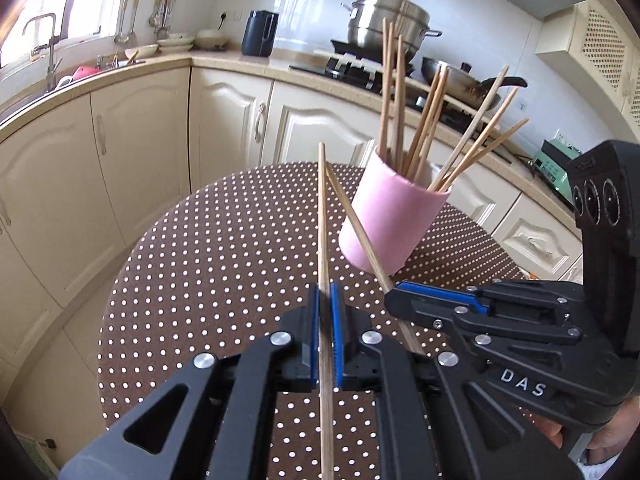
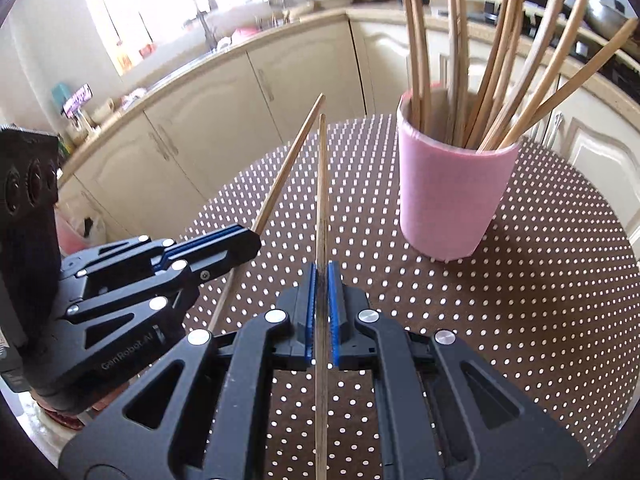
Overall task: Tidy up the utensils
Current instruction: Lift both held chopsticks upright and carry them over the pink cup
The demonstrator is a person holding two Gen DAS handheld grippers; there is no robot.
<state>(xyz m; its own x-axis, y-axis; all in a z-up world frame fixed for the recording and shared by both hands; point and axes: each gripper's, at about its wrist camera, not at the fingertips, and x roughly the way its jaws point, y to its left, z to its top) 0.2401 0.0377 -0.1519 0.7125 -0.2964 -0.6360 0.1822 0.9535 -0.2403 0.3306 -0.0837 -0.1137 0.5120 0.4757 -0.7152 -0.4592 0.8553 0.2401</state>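
1. Both claws are clamped, one chopstick apiece: the left gripper (image 1: 325,312) pinches a slim wooden chopstick (image 1: 322,216) between its blue ribbed pads, and the right gripper (image 2: 320,292) does the same with a second chopstick (image 2: 321,200), tips pointing forward and upward over the table
2. From the left wrist view, the right gripper (image 1: 440,304) sits just beside and to the right, its stick crossing in front of the cup; from the right wrist view, the left gripper (image 2: 216,244) sits to the left, the two sticks nearly meeting at their tips
3. The pink cup (image 2: 452,196) stands upright on the round table (image 2: 540,300), ahead and to the right of both claws, already bristling with a bundle of chopsticks (image 2: 500,72) leaning every which way
4. I would judge this the carry step: two sticks in the air, not yet over the rim. No loose sticks show on the cloth, so the job looks nearly done
5. Next move likely calls for swinging each stick over the cup's mouth, tipping it towards vertical, and finding a gap among those already inside before letting go
6. Materials: plain pale wood, thin and straight, easy to twist in a grip; the cup looks soft-skinned and matte; the brown tablecloth is dotted white and looks slightly padded
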